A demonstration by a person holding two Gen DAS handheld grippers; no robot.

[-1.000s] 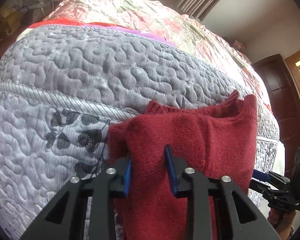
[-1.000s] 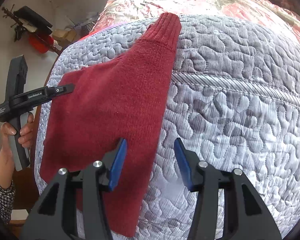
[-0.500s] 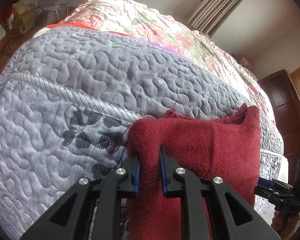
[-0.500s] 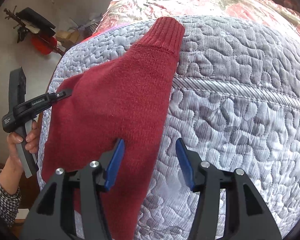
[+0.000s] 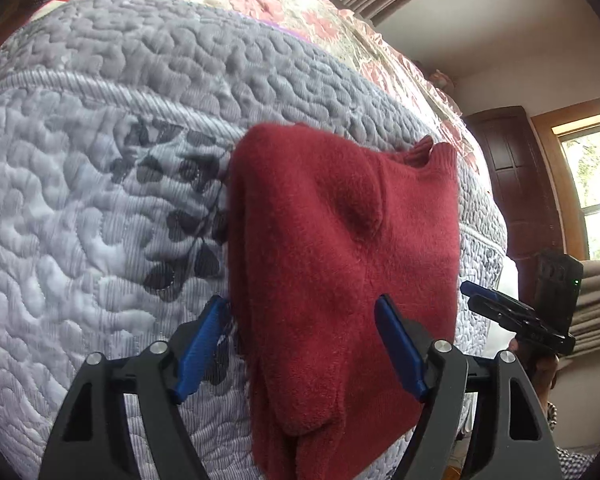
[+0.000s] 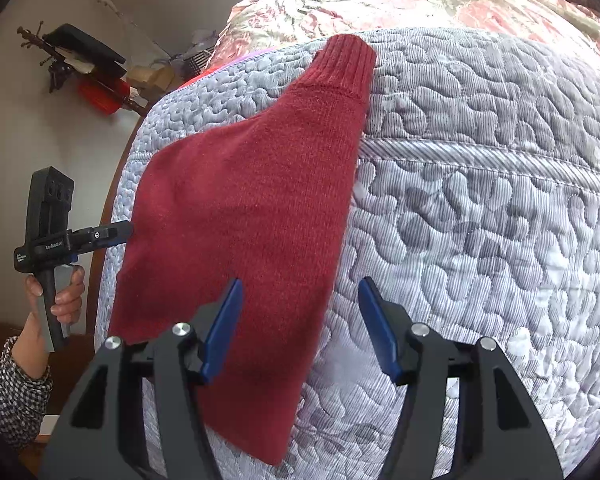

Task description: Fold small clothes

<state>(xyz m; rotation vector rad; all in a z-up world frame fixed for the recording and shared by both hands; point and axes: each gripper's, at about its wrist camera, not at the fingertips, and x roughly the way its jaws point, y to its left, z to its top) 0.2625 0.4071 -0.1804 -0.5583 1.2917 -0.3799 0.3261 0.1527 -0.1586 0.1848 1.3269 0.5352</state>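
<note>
L claw [image 5: 300,344] spread, straddling red sweater [image 5: 340,260] on bed quilt [image 5: 80,200] | R claw [image 6: 300,332] spread over its edge | risk: loose knit hump slides, fold undone

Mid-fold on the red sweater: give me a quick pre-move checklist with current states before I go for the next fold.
1. Left gripper jaws open and free of fabric: ok, nothing pinched.
2. Right gripper jaws open: ok, straddling the garment's right edge.
3. Red sweater resting on the grey quilt: ok.
4. Folded layer lying flat: not ok, a raised bump shows near the middle in the left wrist view.
5. Ribbed cuff laid out and visible: ok.
6. Near hem fully on the bed: cannot tell, the grippers hide it.
</note>
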